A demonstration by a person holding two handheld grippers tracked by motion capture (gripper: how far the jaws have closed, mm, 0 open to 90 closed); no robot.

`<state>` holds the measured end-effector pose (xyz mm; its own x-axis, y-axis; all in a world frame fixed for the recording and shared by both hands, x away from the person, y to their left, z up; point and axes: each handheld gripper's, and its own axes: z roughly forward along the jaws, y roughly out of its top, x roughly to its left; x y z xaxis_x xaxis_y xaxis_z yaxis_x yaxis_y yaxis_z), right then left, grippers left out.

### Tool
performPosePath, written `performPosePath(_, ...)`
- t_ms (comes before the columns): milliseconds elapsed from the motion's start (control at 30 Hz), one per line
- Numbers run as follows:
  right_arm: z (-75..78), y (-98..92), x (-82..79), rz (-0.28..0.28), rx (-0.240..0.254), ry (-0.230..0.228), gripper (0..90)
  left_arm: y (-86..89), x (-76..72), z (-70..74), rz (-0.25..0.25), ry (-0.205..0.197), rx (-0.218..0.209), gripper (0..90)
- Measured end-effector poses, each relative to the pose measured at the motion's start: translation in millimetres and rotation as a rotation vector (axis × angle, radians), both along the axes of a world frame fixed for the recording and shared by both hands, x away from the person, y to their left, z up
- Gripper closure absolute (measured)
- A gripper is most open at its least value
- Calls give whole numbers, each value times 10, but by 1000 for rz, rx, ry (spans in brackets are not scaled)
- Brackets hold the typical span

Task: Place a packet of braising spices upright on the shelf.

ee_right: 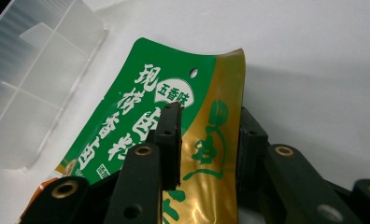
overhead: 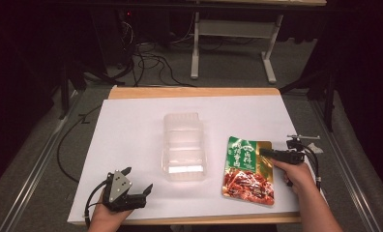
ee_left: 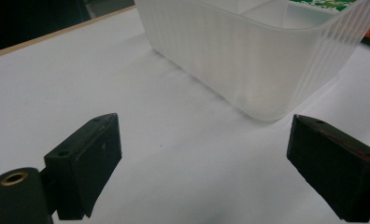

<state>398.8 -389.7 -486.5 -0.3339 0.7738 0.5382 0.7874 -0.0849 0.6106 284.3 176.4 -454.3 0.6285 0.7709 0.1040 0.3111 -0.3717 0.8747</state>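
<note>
A green, gold and red food pouch (overhead: 247, 169) lies flat on the white table cover, right of centre. My right gripper (overhead: 264, 152) reaches in from the right over its upper right corner. In the right gripper view the pouch (ee_right: 127, 107) has its gold edge strip between the jaws of the right gripper (ee_right: 210, 112), which stand a little apart with one jaw over the printed face and the other at the pouch's edge. My left gripper (overhead: 139, 179) rests near the front left edge, open (ee_left: 202, 154), with bare table between its jaws.
A clear ribbed plastic container (overhead: 182, 145) with dividers stands mid-table, just left of the pouch and ahead of the left gripper (ee_left: 248, 60). A white sheet (overhead: 131, 125) covers the wooden tabletop. Cables and a table frame lie on the floor beyond.
</note>
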Motion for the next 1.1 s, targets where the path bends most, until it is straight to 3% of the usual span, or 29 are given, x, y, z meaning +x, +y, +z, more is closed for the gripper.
performPosePath(233,17,46,-14,-1,-56,-18,753,2,-1,1,-2,-1,2,107)
performPosePath(500,56,152,-59,14,-182,-75,757,-1,-4,5,-4,-4,6,108)
performPosePath(633,61,187,-74,2,-230,-98,817,-1,-5,7,-6,-4,8,109)
performPosePath(800,63,190,-76,-2,-236,-99,899,11,-7,12,-3,-6,6,110)
performPosePath(1100,166,197,-134,7,-225,-155,900,11,-6,18,-3,-10,3,111)
